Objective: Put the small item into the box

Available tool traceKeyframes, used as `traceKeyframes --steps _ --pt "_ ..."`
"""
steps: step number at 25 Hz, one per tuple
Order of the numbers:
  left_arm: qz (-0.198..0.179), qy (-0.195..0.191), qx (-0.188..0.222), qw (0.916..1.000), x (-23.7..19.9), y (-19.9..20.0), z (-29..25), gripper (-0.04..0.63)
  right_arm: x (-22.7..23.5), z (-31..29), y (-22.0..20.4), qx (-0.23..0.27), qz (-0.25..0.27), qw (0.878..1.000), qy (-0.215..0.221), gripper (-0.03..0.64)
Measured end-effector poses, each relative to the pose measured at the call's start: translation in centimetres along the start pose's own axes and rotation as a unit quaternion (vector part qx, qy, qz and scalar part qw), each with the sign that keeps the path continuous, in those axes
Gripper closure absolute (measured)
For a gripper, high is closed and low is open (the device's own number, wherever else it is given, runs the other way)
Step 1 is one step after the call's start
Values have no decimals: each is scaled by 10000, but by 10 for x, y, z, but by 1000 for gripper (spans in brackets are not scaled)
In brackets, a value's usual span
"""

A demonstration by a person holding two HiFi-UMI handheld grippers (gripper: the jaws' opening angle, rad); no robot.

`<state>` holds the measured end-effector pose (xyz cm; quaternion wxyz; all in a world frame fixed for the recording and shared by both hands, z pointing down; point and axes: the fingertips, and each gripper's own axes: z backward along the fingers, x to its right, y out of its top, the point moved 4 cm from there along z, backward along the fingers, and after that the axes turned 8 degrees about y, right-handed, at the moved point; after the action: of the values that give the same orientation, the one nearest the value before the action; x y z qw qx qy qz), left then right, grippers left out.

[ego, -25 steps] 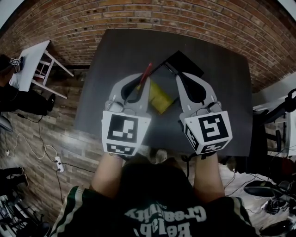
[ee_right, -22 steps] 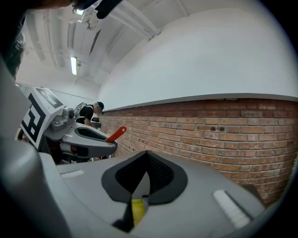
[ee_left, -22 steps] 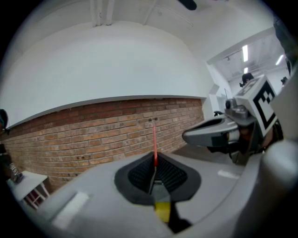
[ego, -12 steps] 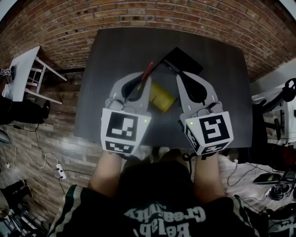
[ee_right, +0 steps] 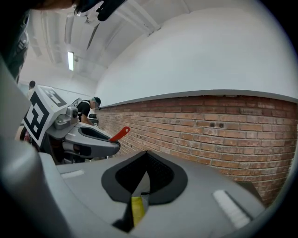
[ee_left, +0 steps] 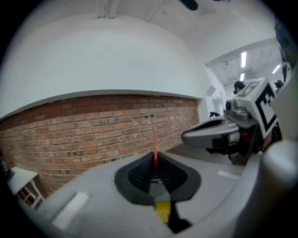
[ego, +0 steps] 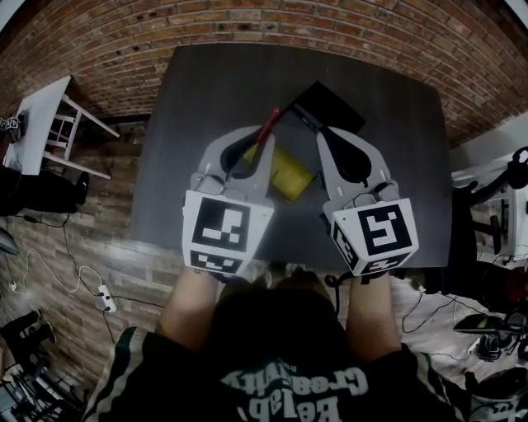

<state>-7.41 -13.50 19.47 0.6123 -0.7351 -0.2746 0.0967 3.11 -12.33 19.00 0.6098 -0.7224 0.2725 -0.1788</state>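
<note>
- While looking down from the head view: matte dark grey table, flat and smooth, with a rough brick wall past its 12 o'clock edge.
- Left gripper, smooth grey plastic shell with ribbed black pads, clamped tight on a thin red stick.
- Sticks out past the tips toward 1 o'clock, held up off the table. Far end looks flattened and rounded in the right gripper view.
- Stick's tip just beside the 9 o'clock corner of a flat, sharp-cornered black box, not inside it.
- Right gripper, same grey shell, pads pressed together at the tips, nothing to make out between them.
- Tips right at the box's near corner. Can't tell if touching.
- Yellow rectangular thing on the table between the two grippers, at 6 o'clock of the box. Partly covered by both shells, so no clue on material or full shape.
- Just a yellow sliver through the gap behind the pads in each gripper view.
- Black-and-white marker cubes at the 6 o'clock ends, forearms behind them.
- Small white table at 9 o'clock, cut off by the frame edge.
</note>
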Motion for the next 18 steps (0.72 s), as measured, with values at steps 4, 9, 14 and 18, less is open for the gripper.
traceKeyframes --steps 4,9,14,18 --pt "45 62 -114 9999 1 -6 -9 581 7 -6 -6 -17 -25 9999 131 611" --pt "95 89 -307 9994 6 -21 -23 581 14 -13 -22 -53 -87 9995 285 611" --pt "112 93 -497 9987 14 -34 -37 581 25 -18 -39 -148 -216 9990 368 611" --pt "153 58 -622 9979 18 -45 -45 581 28 -22 -51 -217 -306 9985 400 611"
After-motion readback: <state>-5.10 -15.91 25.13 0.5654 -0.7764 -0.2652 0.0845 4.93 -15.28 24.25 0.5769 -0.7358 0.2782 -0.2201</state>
